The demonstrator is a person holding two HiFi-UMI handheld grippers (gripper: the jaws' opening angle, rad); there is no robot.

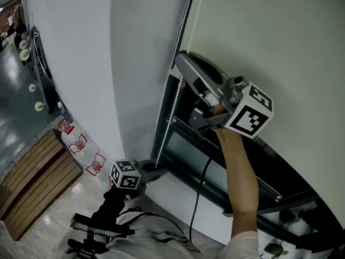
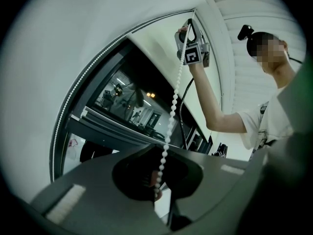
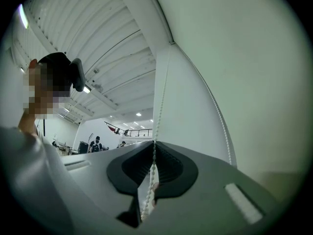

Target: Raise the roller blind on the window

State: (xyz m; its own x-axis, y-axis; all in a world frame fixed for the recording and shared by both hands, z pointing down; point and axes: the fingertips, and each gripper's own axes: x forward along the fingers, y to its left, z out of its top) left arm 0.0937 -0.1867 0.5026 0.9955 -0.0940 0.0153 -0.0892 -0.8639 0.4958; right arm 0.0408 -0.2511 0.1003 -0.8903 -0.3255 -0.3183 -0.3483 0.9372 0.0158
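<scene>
White bead chain [image 1: 177, 99], one blind [image 1: 280, 36], left tongs [image 2: 161, 153], right tongs [image 3: 153, 148], both gripping it

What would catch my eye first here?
Two hand-held grippers clamp one white bead chain beside a dark window: the right gripper high up by the pale blind, the left gripper far below. The person's bare arm stretches up to the upper one.
</scene>
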